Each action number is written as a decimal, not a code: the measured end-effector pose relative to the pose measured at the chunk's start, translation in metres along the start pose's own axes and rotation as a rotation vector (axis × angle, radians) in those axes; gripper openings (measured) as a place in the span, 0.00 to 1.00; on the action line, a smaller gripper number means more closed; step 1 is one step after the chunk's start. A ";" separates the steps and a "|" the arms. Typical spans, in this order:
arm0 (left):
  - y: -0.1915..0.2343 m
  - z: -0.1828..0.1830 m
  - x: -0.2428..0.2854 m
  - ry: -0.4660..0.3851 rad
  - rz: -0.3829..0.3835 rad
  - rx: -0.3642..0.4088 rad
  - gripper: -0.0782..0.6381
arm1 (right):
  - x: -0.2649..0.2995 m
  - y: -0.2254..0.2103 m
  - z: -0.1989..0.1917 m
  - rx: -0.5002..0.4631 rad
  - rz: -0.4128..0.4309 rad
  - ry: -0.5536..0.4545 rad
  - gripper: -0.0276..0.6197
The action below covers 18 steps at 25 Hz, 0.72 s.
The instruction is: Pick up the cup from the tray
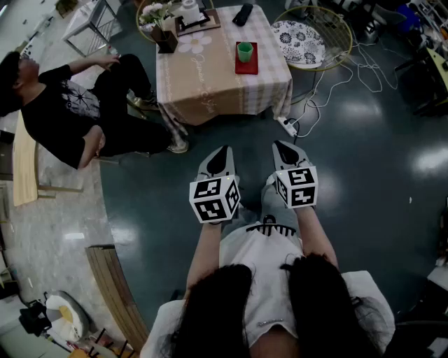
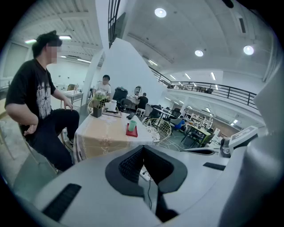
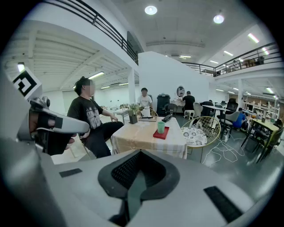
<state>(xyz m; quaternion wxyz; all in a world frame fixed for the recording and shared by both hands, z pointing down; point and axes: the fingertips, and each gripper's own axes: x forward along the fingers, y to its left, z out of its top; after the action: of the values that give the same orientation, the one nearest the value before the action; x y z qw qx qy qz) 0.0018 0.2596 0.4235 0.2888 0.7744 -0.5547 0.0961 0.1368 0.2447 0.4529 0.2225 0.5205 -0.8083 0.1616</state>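
A green cup [image 1: 244,51] stands upright on a small red tray [image 1: 246,66] at the right side of a cloth-covered table [image 1: 210,84]. Both grippers hang over the floor well short of the table, side by side in front of the person's body. The left gripper [image 1: 223,152] is shut with nothing in it, and so is the right gripper [image 1: 283,146]. In the left gripper view the cup [image 2: 132,125] and tray [image 2: 132,132] lie far beyond the closed jaws [image 2: 143,149]. The right gripper view shows the cup [image 3: 160,127] on its tray [image 3: 161,134], distant past the closed jaws [image 3: 141,153].
A person in black [image 1: 63,119] sits left of the table. On the table are a potted plant [image 1: 166,40], a dark tray with a white item [image 1: 192,17] and a black object [image 1: 243,14]. A wire chair [image 1: 308,38] stands right; a power strip [image 1: 288,126] and cables cross the floor.
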 end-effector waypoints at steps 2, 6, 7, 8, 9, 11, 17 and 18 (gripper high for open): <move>-0.001 -0.002 -0.001 0.004 -0.004 0.007 0.12 | -0.002 0.000 -0.001 -0.005 -0.005 -0.001 0.06; -0.005 0.000 0.000 0.002 -0.018 0.003 0.12 | -0.002 -0.004 -0.002 -0.009 -0.014 0.004 0.06; -0.007 0.000 0.000 0.001 -0.022 0.005 0.12 | -0.003 -0.005 -0.002 -0.010 -0.016 0.006 0.06; -0.008 0.000 -0.001 0.001 -0.025 0.008 0.12 | -0.003 -0.006 -0.003 -0.008 -0.018 0.008 0.06; -0.009 0.000 -0.001 0.002 -0.028 0.011 0.12 | -0.004 -0.006 -0.003 -0.003 -0.019 0.009 0.06; -0.008 -0.001 -0.002 0.006 -0.027 0.010 0.12 | -0.005 -0.006 -0.002 0.022 -0.016 -0.006 0.06; -0.001 -0.004 0.001 0.014 -0.018 -0.029 0.12 | -0.002 -0.009 0.009 0.052 0.047 -0.063 0.20; 0.000 -0.003 0.001 0.016 -0.017 -0.033 0.12 | 0.000 -0.010 0.011 0.049 0.064 -0.068 0.37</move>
<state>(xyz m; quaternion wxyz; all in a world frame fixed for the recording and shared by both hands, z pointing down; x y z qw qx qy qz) 0.0030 0.2603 0.4269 0.3067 0.7733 -0.5474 0.0905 0.1435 0.2356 0.4443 0.1769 0.5049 -0.8274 0.1706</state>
